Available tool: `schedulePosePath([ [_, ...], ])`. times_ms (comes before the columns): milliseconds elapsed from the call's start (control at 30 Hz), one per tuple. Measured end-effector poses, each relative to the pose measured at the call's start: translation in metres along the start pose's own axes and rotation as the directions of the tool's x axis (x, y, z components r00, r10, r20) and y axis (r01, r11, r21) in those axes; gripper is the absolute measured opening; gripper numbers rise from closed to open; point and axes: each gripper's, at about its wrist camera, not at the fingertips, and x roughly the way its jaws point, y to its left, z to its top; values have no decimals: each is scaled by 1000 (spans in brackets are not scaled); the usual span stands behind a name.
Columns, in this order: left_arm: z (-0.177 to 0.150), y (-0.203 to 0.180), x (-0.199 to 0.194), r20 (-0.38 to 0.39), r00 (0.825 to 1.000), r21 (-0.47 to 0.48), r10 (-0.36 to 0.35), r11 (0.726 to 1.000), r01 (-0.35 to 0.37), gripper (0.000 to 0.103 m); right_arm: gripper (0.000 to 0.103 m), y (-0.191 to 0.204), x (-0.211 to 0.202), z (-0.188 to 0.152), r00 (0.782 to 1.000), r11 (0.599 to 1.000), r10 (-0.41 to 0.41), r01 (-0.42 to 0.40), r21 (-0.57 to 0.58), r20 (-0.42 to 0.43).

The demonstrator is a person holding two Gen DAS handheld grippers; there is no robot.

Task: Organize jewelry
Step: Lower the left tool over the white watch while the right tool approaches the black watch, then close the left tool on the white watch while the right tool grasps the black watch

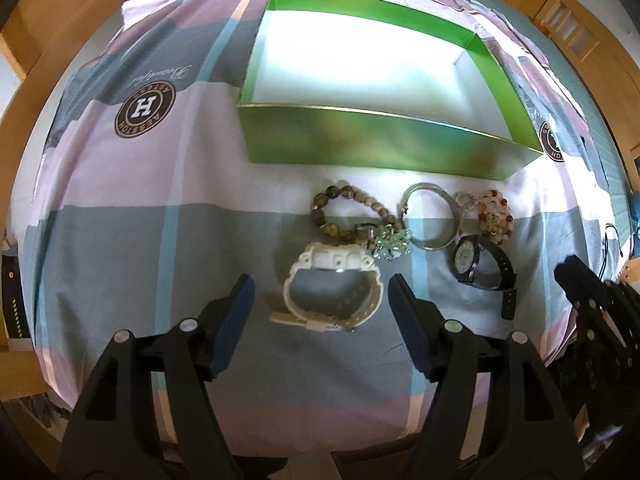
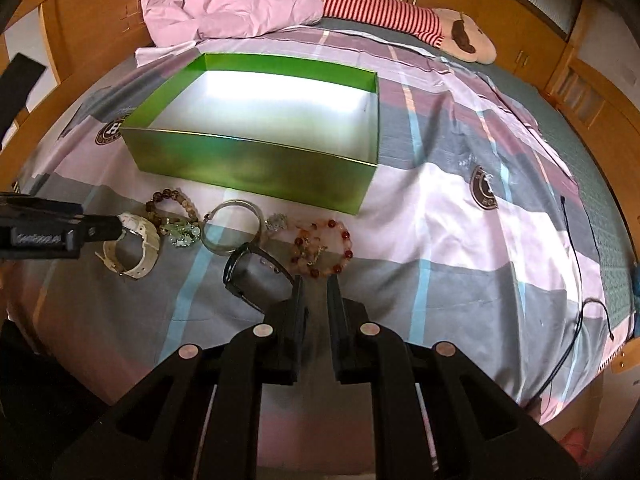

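Note:
An open green box (image 1: 372, 142) (image 2: 256, 168) with a white inside stands on the bed. In front of it lies a row of jewelry: a white watch (image 1: 332, 294) (image 2: 132, 248), a brown bead bracelet (image 1: 344, 216) (image 2: 172, 204), a silver bangle (image 1: 434, 216) (image 2: 232, 228), a black watch (image 1: 480, 268) (image 2: 256, 272) and a red-and-clear bead bracelet (image 1: 494, 216) (image 2: 324, 248). My left gripper (image 1: 318, 292) is open, its fingers on either side of the white watch. My right gripper (image 2: 316, 284) is nearly shut and empty, just right of the black watch.
The bed has a plaid pink, grey and white cover (image 2: 460, 220). A crumpled pink sheet (image 2: 240, 8) and a plush toy in red stripes (image 2: 400, 16) lie at the far end. A black cable (image 2: 576, 264) runs along the right side. Wooden bed rails surround the mattress.

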Motion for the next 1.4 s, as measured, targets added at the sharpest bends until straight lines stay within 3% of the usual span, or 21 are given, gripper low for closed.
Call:
schedulePosePath([
  [200, -4, -1, 2, -8, 1000, 20, -22, 1000, 22, 71, 13, 3, 16, 22, 999, 998, 41, -41, -53, 6],
  [533, -9, 15, 18, -21, 1000, 2, -12, 1000, 12, 71, 12, 6, 65, 51, 970, 957, 241, -241, -159, -21],
  [633, -9, 7, 37, -63, 997, 32, 55, 998, -53, 64, 13, 1, 74, 43, 962, 953, 270, -271, -137, -26],
  [700, -8, 1, 46, -79, 994, 53, 72, 996, -68, 46, 12, -2, 80, 39, 966, 957, 247, -256, -138, -81],
  [767, -6, -5, 54, -88, 991, 69, 99, 993, -93, 34, 13, -10, 76, 40, 971, 963, 223, -234, -134, -90],
  [800, -4, -8, 55, -81, 991, 75, 108, 992, -102, 31, 14, -15, 72, 40, 965, 960, 241, -252, -119, -101],
  [867, 0, -13, 57, -80, 991, 77, 106, 992, -100, 32, 42, -20, 70, 36, 952, 952, 268, -285, -109, -150],
  [967, 8, -19, 60, -80, 990, 75, 112, 991, -106, 43, 43, -18, 67, 25, 953, 952, 247, -273, -138, -176],
  [1033, 11, -25, 61, -77, 990, 84, 121, 990, -114, 44, 43, -11, 73, 17, 948, 948, 246, -279, -154, -203],
  [1100, 14, -33, 62, -74, 989, 97, 127, 988, -119, 44, 35, -8, 82, 11, 948, 951, 227, -265, -161, -223],
  [1133, 13, -35, 62, -72, 989, 107, 133, 986, -124, 42, 25, -6, 88, 10, 944, 949, 227, -270, -166, -238],
  [1200, 13, -35, 60, -77, 990, 102, 121, 988, -112, 20, 5, -3, 85, 11, 947, 946, 231, -272, -177, -223],
  [1267, 12, -31, 56, -79, 992, 81, 98, 993, -91, 10, 3, -2, 78, 15, 945, 942, 250, -288, -174, -211],
  [1400, 12, -24, 46, -54, 995, 61, 84, 995, -81, 10, 3, -6, 62, 23, 946, 937, 283, -308, -165, -158],
])
